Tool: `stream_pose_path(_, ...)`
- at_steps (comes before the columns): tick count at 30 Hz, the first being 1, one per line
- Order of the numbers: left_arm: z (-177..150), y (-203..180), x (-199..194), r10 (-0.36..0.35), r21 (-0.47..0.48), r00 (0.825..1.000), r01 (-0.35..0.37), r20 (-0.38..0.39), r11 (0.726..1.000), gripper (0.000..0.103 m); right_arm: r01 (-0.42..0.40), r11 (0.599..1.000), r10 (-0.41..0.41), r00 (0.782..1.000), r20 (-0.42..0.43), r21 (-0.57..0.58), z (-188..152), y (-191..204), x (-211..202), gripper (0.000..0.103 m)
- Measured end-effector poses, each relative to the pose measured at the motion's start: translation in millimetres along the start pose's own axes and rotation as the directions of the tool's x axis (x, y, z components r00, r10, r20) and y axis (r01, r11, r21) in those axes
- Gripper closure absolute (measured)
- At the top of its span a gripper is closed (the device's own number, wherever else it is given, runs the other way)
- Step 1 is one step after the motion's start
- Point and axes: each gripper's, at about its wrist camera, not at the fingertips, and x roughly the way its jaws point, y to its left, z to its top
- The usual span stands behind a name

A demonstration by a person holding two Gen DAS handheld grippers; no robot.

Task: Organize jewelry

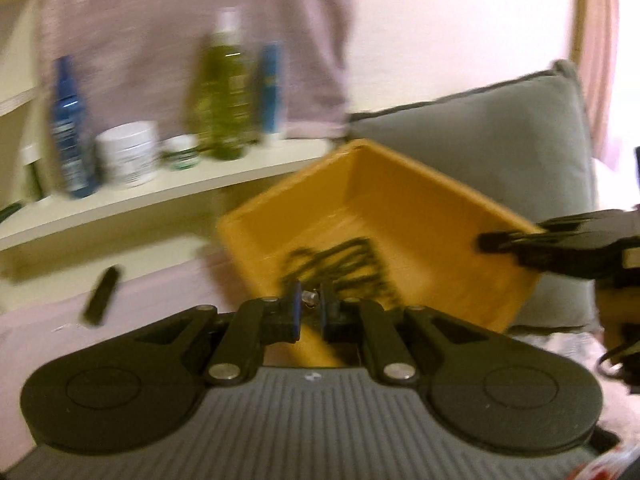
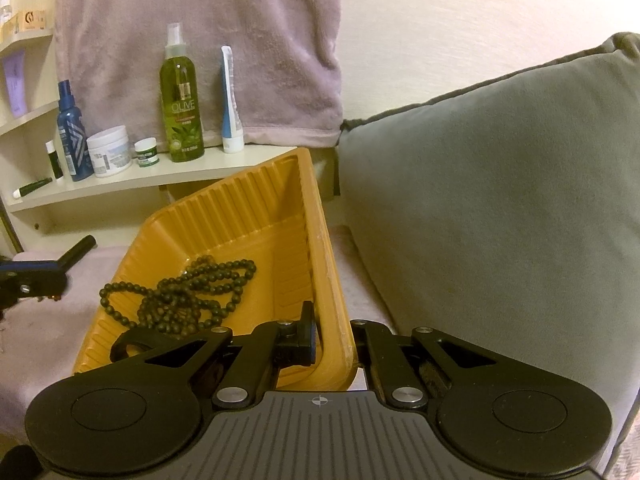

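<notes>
While a grey cushion (image 2: 500, 200) leans against the pale wall and a mauve towel (image 2: 192, 40) hangs behind the shelf (image 2: 160, 178), a yellow tray (image 2: 248, 220) sits tilted on the pinkish bedcover (image 2: 40, 320), just beside the cushion. The right gripper (image 2: 332, 340) clamps the tray's near right wall, one finger (image 2: 306, 332) inside the tray and the other outside, the ribbed plastic pinched tight between them. A string of dark beads (image 2: 192, 292) lies heaped on the tray floor, one loop trailing over the low left rim. Next to the beads, close to the gripper, rests a black ring-shaped piece (image 2: 132, 346); what it is cannot be told.

Seen from the left wrist, where the picture is smeared by motion, the left gripper (image 1: 311, 312) has its blue-padded fingers (image 1: 295, 312) drawn nearly together on a small silvery item (image 1: 311, 302), too blurred to identify, held in front of the tray's near edge. At the left edge of the right wrist's view the same gripper hangs over the bedcover, apart from the tray.

On the shelf stand an olive-green spray bottle (image 2: 181, 104), a blue bottle (image 2: 72, 136), a white and blue tube (image 2: 230, 108), a white jar (image 2: 109, 156) and a smaller green-banded jar (image 2: 145, 153). A dark stick (image 1: 102, 294) lies on the bedcover below the shelf.
</notes>
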Motion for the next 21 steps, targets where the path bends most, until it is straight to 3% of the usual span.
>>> stream_pose_path(6, 6, -42, 17, -0.076, 0.071, 0.997, 0.077, -0.018, 0.994, 0.095, -0.009, 1.0, 0.009, 1.0, 0.002, 0.008, -1, 0, -2, 0.098)
stream_pose_path(21, -3, -60, 31, -0.094, 0.117, 0.993, 0.102, -0.07, 0.988, 0.095, -0.018, 1.0, 0.017, 1.0, 0.004, 0.016, 0, -1, -1, 0.098)
